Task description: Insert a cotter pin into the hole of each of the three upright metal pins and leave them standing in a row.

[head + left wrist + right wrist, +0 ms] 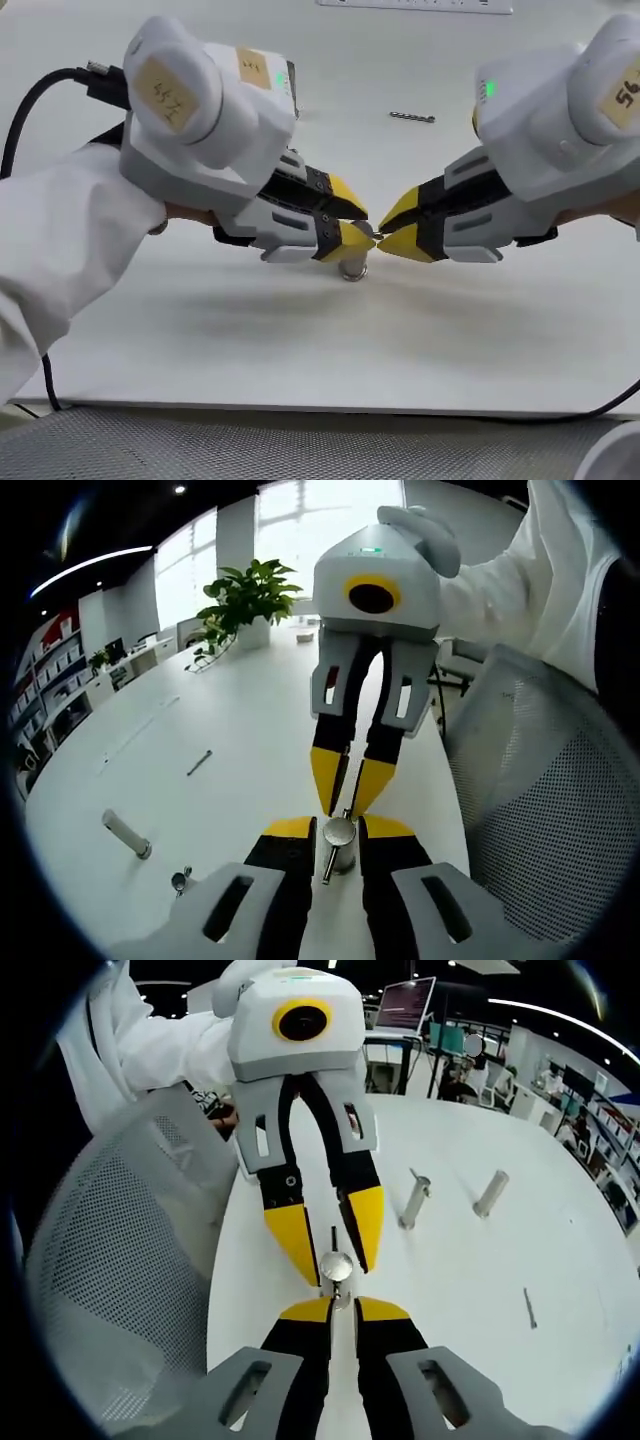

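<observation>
Premises present as an open-plan office or laboratory workspace, evidenced by a long white desk (pixel 230 740), a potted plant (pixel 245 595) before large windows (pixel 330 520), wall shelves (pixel 50 670), a mesh chair (pixel 540 810) and a monitor (pixel 405 1005).

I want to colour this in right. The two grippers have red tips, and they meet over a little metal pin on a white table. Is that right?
Nearly. The tips are yellow, not red, as the head view shows. The rest holds: the left gripper and the right gripper meet over the little metal pin on the white table.
</observation>
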`<control>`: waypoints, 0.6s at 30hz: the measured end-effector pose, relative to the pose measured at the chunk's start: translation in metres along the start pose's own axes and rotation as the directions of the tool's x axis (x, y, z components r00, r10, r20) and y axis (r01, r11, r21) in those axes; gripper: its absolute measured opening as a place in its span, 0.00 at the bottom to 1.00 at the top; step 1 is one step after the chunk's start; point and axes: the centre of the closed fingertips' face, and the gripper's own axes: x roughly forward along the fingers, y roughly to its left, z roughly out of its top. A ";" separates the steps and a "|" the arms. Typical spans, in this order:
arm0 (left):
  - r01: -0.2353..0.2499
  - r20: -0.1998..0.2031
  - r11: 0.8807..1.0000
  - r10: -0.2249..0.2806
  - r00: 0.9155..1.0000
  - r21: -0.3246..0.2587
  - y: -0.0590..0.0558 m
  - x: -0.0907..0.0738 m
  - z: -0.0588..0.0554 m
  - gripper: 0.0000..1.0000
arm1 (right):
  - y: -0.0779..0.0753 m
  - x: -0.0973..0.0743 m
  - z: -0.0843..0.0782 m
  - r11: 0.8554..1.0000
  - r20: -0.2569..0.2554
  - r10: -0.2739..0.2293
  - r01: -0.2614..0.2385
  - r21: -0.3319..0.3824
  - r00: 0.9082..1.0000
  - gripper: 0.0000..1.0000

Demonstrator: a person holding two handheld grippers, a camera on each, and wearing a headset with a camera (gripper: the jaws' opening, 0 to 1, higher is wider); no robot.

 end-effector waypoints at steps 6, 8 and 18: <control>-0.028 0.022 1.000 0.028 0.999 0.010 0.006 -0.012 0.001 0.43 | 0.001 -0.002 -0.002 1.000 -0.002 -0.005 0.005 0.008 1.000 0.09; -0.016 0.033 1.000 0.016 0.999 -0.016 0.005 -0.018 0.000 0.50 | 0.002 -0.003 0.000 1.000 0.006 -0.005 0.005 0.018 1.000 0.12; -0.032 0.072 0.992 0.040 0.997 -0.119 -0.002 -0.038 -0.014 0.79 | 0.005 -0.002 0.011 0.998 0.057 0.008 -0.011 0.066 0.998 0.15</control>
